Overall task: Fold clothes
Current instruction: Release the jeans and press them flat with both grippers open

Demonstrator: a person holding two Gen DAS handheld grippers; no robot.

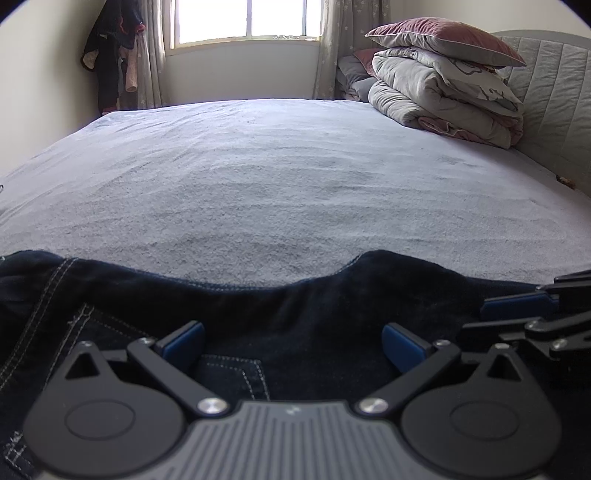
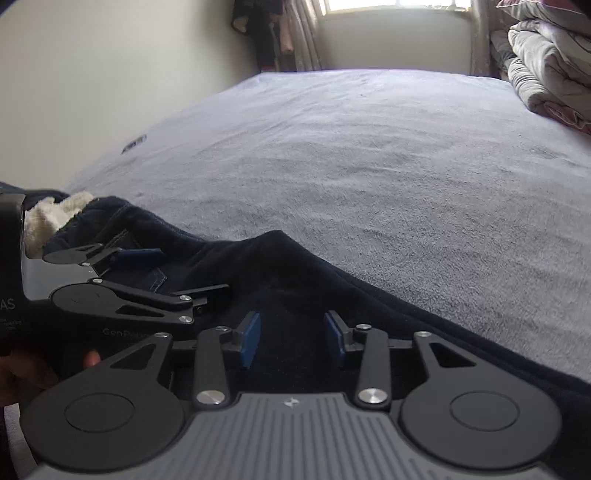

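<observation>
The dark navy denim jeans with pale stitching (image 1: pixel 314 306) lay along the near edge of a wide bed covered by a pale grey-blue fleecy sheet (image 1: pixel 280 184), directly under both tools. The left gripper (image 1: pixel 293 341) hung just above the denim with its blue-padded jaws set wide apart, nothing between them, a stitched pocket showing beneath the gap. The right gripper (image 2: pixel 291 341) sat low over the same cloth, its jaws parted by a narrower gap and pressing on nothing; dark fabric lay below the pads, and whether they touched it could not be told.

The left wrist view showed the garment's far hem sagging in a shallow curve between two raised humps, with the right gripper's fingers entering at the right edge. The right wrist view alone showed a cream fleece lining (image 2: pixel 55 218) at the jeans' left end, the left gripper from the side, and part of a hand (image 2: pixel 40 373) holding it at the near left.

Beyond the jeans the sheet ran bare to the far edge below a bright window (image 1: pixel 243 18). At the far right corner a stack of folded grey quilts topped by a maroon pillow (image 1: pixel 447 81) stood against a quilted grey headboard (image 1: pixel 554 103). Dark clothes hung by a curtain (image 1: pixel 110 59) at far left, well apart from the work.
</observation>
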